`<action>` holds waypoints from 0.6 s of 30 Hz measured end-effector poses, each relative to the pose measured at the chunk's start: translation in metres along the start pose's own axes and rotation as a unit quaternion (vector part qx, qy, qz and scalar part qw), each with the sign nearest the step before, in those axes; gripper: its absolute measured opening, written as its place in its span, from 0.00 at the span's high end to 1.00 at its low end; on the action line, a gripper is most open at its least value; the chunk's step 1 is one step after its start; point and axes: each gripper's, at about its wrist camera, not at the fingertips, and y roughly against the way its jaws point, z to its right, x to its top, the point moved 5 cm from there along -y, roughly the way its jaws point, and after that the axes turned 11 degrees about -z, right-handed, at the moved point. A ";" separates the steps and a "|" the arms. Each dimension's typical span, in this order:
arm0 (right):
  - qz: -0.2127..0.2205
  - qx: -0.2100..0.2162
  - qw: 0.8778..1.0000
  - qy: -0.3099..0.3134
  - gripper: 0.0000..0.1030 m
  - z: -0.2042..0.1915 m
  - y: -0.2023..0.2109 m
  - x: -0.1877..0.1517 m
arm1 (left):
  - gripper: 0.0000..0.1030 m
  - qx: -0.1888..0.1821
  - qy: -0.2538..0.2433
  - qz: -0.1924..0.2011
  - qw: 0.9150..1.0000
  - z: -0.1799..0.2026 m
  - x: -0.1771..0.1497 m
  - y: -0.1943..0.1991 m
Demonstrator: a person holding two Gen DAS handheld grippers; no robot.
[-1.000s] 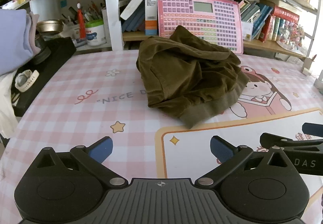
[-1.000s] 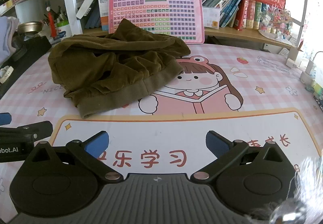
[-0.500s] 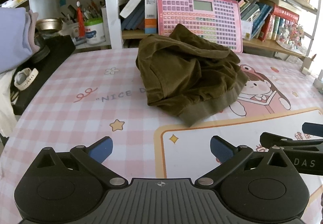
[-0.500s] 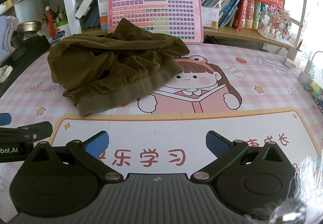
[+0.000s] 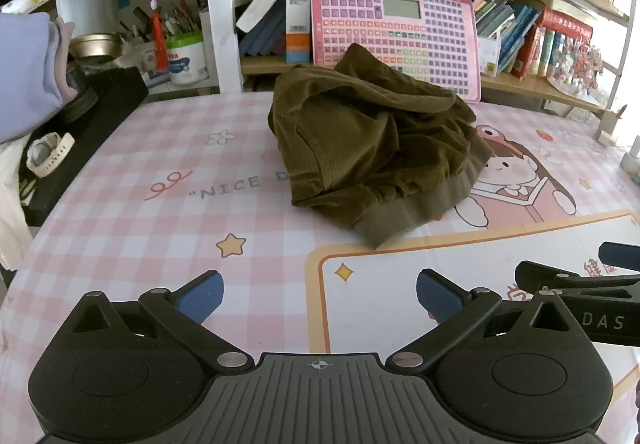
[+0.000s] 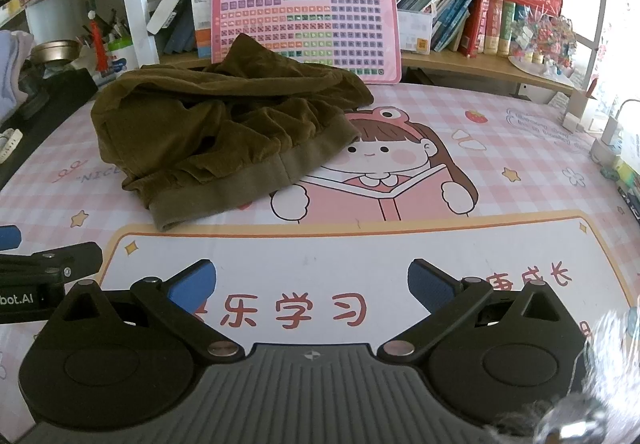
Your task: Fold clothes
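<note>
Approaching a crumpled olive-green garment (image 5: pixel 372 148) heaped at mid-table on the pink checked cloth (image 5: pixel 132 228). Left gripper (image 5: pixel 318 294) and right gripper (image 6: pixel 311 282) hover near it, jaws spread wide, holding nothing. Best practice: pinch the ribbed hem (image 6: pixel 240 188) at two separated points, then lift and spread flat.

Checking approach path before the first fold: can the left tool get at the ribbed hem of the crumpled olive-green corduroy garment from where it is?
Probably yes. The left tool is open and empty, and only bare pink checked table mat lies between it and the ribbed hem of the crumpled olive-green corduroy garment.
</note>
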 end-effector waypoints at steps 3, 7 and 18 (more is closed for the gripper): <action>-0.001 -0.001 1.000 0.000 0.00 0.000 0.000 0.000 | 0.00 -0.001 0.000 -0.001 1.000 0.000 0.000 0.000; -0.001 -0.001 1.000 0.000 0.00 0.000 -0.001 0.000 | 0.00 -0.002 0.000 -0.002 1.000 -0.001 0.001 0.000; -0.003 -0.008 1.000 0.000 0.00 -0.002 -0.004 0.001 | 0.00 -0.007 -0.008 -0.004 1.000 0.002 0.001 -0.002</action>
